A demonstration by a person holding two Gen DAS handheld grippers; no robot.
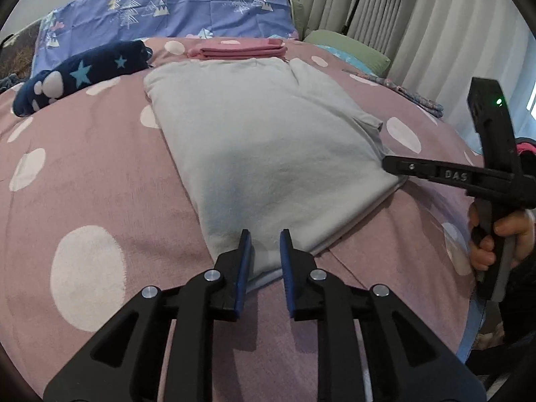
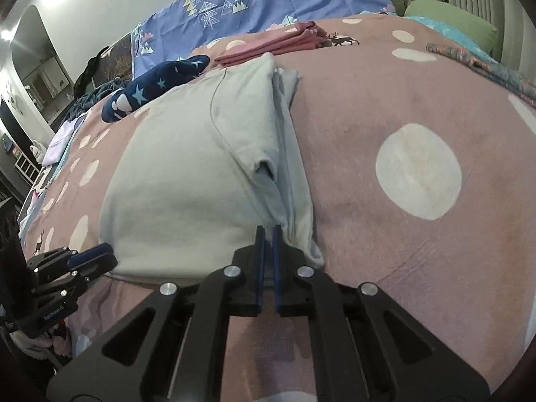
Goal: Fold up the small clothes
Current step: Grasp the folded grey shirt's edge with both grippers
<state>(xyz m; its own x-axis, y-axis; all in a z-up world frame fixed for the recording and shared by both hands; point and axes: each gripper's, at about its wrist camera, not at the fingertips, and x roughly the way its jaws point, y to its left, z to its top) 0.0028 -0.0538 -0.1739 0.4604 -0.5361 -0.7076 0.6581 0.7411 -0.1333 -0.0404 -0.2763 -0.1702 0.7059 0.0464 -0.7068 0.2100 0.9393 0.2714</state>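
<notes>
My left jaws [image 1: 265, 239] stand spread over the near hem of the pale grey, partly folded cotton garment [image 1: 268, 140]; my right jaws [image 2: 269, 234] pinch its near right corner, on the pink white-dotted bedspread [image 2: 385, 241].

Home bedroom, bed with pink dotted cover [image 1: 100, 174], purple tree-print pillow [image 1: 187, 6], pleated curtains [image 1: 418, 23]
</notes>
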